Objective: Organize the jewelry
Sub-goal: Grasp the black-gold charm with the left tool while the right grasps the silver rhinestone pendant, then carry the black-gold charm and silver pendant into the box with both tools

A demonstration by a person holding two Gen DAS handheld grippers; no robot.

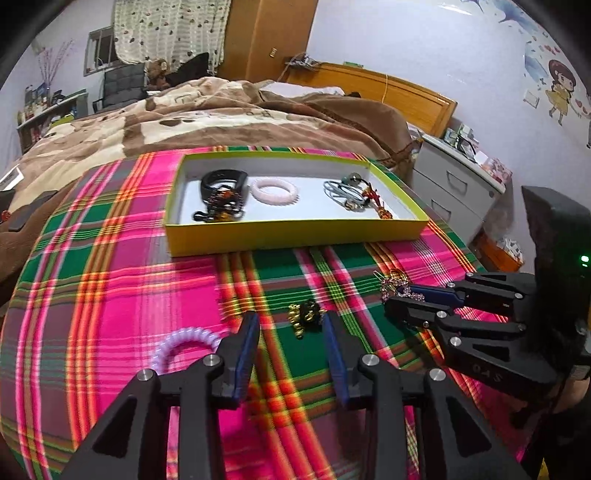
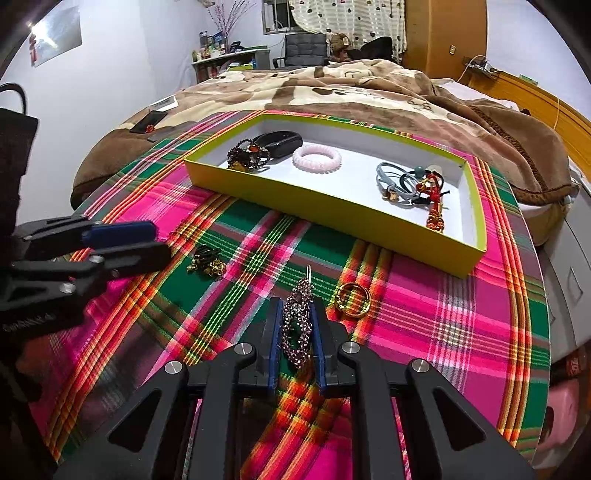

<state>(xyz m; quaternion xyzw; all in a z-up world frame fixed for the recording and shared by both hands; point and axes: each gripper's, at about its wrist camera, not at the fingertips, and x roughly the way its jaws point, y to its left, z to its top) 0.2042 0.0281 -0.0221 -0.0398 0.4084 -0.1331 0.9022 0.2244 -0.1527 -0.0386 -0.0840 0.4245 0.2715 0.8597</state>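
Your right tool (image 2: 295,332) pinches the rhinestone hair clip (image 2: 297,321) — lift it into the tray (image 2: 332,218) ahead — while your left tool (image 1: 291,332) gapes wide around the black-gold charm (image 1: 306,317).

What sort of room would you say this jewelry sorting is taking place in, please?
Most likely a home bedroom: a bed with a brown blanket lies right behind the plaid-covered table, a wooden headboard stands against the wall, and a curtained window is at the far end.
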